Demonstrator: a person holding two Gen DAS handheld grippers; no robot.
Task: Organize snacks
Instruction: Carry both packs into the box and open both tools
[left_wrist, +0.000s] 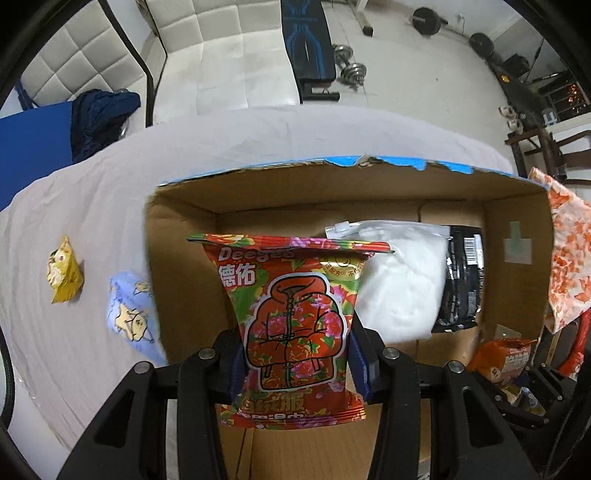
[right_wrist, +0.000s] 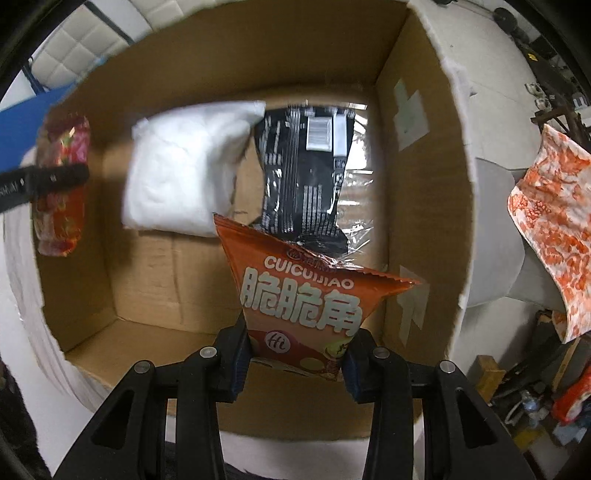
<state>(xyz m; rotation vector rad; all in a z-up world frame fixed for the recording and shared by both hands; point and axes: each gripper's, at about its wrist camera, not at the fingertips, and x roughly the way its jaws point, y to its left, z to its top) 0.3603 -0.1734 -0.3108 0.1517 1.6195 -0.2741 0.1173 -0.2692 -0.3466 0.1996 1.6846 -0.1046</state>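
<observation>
My left gripper (left_wrist: 295, 354) is shut on a red floral packet (left_wrist: 291, 314), which hangs over the left part of an open cardboard box (left_wrist: 177, 258). My right gripper (right_wrist: 295, 350) is shut on an orange snack bag (right_wrist: 299, 291) above the same cardboard box (right_wrist: 406, 184). On the box floor lie a white pouch (right_wrist: 184, 170) and a black packet (right_wrist: 303, 166), also seen as the white pouch (left_wrist: 399, 280) and black packet (left_wrist: 461, 280) from the left wrist. The red floral packet (right_wrist: 62, 177) and part of the left gripper show at the left edge of the right wrist view.
The box stands on a pale cloth-covered table (left_wrist: 92, 221). A yellow snack (left_wrist: 62, 273) and a light blue packet (left_wrist: 129, 310) lie on the cloth left of the box. An orange-and-white patterned cloth (right_wrist: 554, 221) hangs right of the box. A white sofa, weight bench and dumbbells stand behind.
</observation>
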